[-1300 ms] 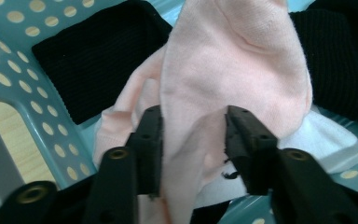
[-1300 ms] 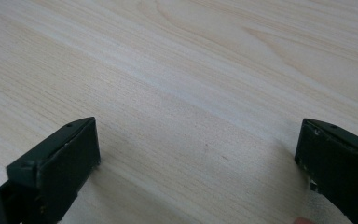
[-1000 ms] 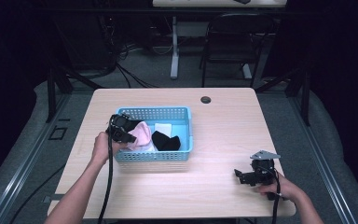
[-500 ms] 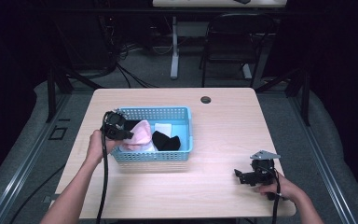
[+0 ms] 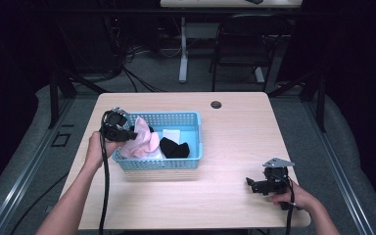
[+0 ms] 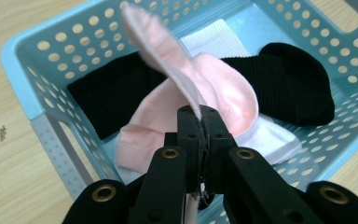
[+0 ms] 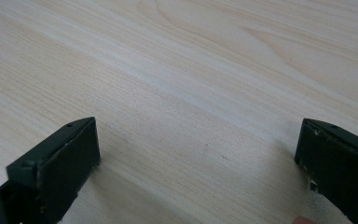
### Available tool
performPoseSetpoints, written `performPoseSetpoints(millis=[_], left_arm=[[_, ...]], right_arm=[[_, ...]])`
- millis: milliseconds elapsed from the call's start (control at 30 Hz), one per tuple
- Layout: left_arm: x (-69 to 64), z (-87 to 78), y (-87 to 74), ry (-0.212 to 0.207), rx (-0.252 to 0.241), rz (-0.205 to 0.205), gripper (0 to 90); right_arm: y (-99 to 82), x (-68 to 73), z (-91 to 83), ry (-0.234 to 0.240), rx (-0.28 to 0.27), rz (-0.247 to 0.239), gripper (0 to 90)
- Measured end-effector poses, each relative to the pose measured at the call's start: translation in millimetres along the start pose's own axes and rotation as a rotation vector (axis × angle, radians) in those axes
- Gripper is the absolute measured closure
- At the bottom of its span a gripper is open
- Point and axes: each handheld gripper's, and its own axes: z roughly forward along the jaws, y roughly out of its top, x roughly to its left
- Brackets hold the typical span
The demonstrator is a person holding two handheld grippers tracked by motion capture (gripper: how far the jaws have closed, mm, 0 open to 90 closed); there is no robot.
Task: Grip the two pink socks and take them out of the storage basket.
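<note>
In the blue basket point(image 5: 196, 128) lie black socks point(image 5: 174, 148) and white socks point(image 5: 172, 134); left gripper point(image 6: 199, 122) jaws pinch a pink sock point(image 6: 214, 91), right gripper point(image 5: 257, 185) jaws gape over the desk point(image 5: 240, 127).

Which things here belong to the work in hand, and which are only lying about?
In the job:
- left gripper, shut on the pink sock
- blue basket it is lifted from

Lying about:
- black socks and white sock in the basket
- right gripper, open, low over the bare table
</note>
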Motion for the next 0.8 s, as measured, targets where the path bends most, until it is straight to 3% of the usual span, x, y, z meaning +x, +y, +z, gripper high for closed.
performPoseSetpoints(millis=[800], left_arm=[[0.4, -42.8, 27.7, 0.006, -0.01, 0.031, 88.5]], right_arm=[[0.0, 0.1, 0.0, 0.0, 0.0, 0.001, 0.0]])
